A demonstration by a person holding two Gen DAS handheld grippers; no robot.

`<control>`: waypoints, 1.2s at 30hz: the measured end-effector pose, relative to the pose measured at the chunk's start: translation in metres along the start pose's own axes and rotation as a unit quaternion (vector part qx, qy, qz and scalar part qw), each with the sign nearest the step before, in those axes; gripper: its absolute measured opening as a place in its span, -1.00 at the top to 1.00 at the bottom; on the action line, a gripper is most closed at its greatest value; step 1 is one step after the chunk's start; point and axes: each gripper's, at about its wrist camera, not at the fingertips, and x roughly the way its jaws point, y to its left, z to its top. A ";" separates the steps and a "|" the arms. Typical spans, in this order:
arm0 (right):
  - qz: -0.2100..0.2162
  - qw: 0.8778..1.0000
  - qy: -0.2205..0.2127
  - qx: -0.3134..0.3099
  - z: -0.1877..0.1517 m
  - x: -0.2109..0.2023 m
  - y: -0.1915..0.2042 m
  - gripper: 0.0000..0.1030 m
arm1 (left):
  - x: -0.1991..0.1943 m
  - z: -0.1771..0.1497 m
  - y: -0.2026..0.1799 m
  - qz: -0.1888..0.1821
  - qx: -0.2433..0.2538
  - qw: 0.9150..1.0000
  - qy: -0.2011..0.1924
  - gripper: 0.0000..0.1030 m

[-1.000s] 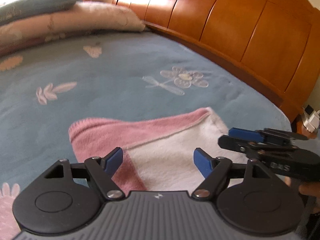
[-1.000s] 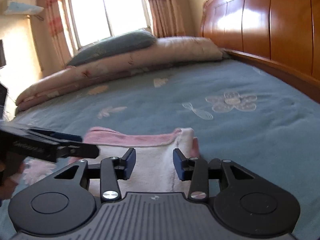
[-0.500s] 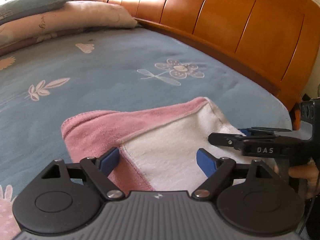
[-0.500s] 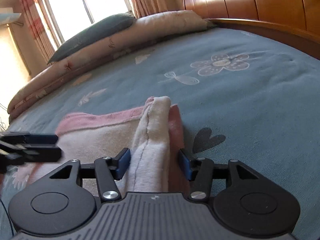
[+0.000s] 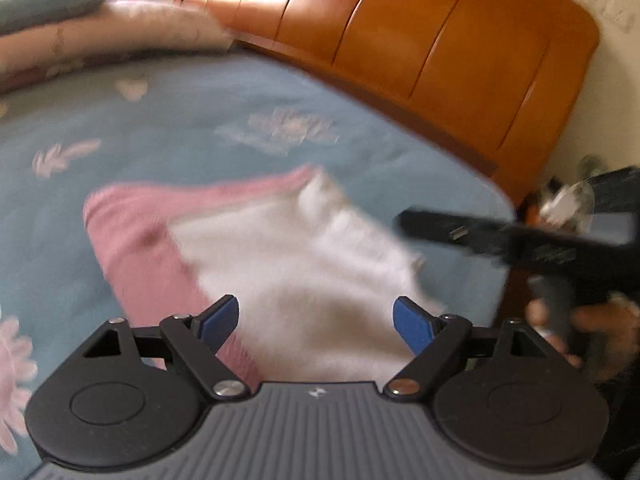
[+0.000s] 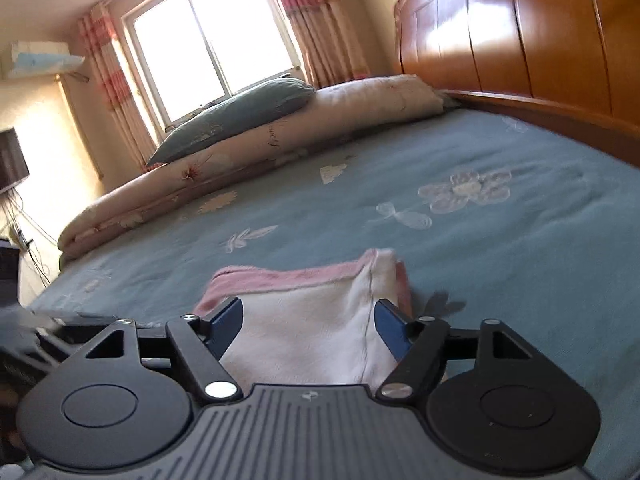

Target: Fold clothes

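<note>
Pink-and-white folded garment [image 5: 288,248] lies flat on the blue flowered bedspread [image 5: 180,128], seen from the left wrist just ahead of the left gripper [image 5: 316,320], whose blue pads are spread wide with the white panel showing between them but not pinched. To its right, the right gripper [image 5: 404,222] hangs blurred beside the garment's right edge, a hand [image 5: 600,332] on its grip, the wooden headboard [image 5: 440,48] behind. From the right wrist, the garment [image 6: 312,320] sits directly in front of the right gripper [image 6: 308,322]; its jaws are opening, cloth lying between them, the pads apart from it. A pillow [image 6: 240,116] rests on a rolled quilt [image 6: 260,152] farther off.
</note>
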 end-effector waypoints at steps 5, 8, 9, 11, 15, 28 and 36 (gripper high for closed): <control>-0.007 0.999 0.016 0.028 -0.007 -0.013 -0.003 -0.49 | 0.005 0.000 0.005 -0.004 -0.037 0.999 0.005 -0.63; 0.009 0.999 0.015 0.046 -0.005 -0.025 -0.008 -0.49 | -0.017 -0.004 -0.006 -0.018 -0.019 1.000 -0.010 -0.63; 0.017 0.998 0.017 0.062 -0.004 -0.027 -0.011 -0.49 | -0.024 -0.008 -0.012 -0.015 -0.008 1.000 -0.010 -0.63; 0.043 0.993 0.025 0.107 -0.005 -0.031 -0.022 -0.49 | -0.035 -0.021 -0.023 -0.008 0.022 1.000 -0.004 -0.63; 0.108 0.977 0.048 0.180 -0.013 -0.029 -0.033 -0.49 | -0.039 -0.043 -0.039 -0.018 0.059 0.998 0.010 -0.64; 0.034 0.974 0.109 0.197 -0.032 -0.008 -0.038 -0.44 | -0.033 -0.068 -0.031 -0.031 0.051 0.996 0.062 -0.64; 0.055 0.988 0.077 0.124 0.011 0.005 -0.013 -0.55 | -0.034 -0.018 -0.030 -0.002 0.085 0.996 0.001 -0.66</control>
